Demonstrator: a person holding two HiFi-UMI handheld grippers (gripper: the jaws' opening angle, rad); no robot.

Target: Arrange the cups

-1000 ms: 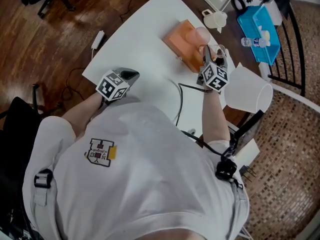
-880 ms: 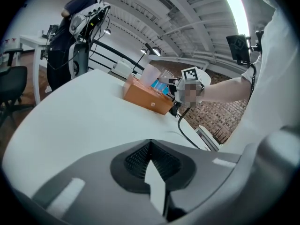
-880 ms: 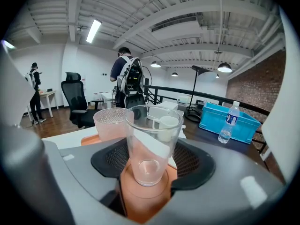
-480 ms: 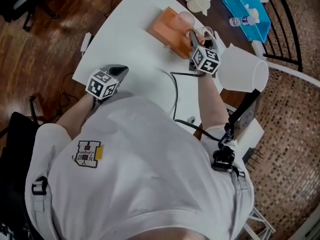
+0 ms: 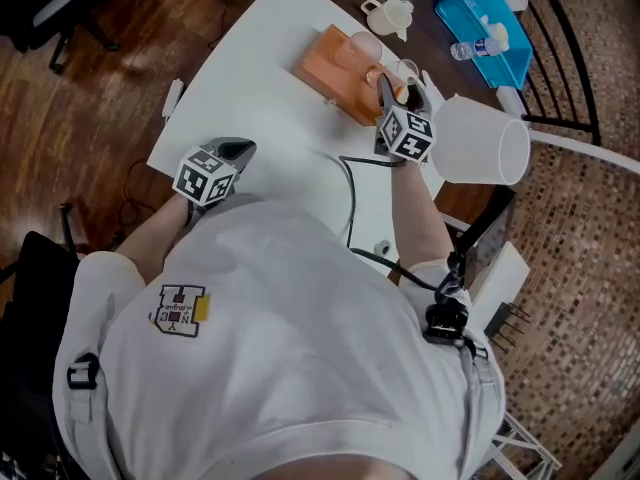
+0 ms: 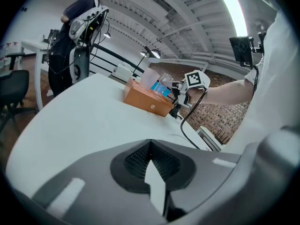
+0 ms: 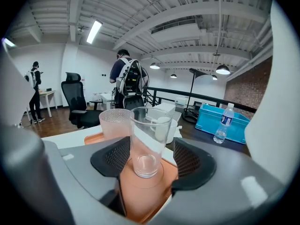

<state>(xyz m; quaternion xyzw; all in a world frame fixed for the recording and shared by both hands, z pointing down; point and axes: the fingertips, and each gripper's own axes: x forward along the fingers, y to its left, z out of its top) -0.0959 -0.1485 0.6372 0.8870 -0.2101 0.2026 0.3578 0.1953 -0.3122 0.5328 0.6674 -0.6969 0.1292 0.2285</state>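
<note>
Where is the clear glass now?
In the right gripper view, the clear glass stands on the orange box, between the open jaws of the right gripper, right of the frosted pink cup.

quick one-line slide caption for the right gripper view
Right gripper open around a clear glass standing on the orange holder, a frosted pink cup just behind it.

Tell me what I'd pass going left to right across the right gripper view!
black office chair → pink cup → clear glass → water bottle
</note>
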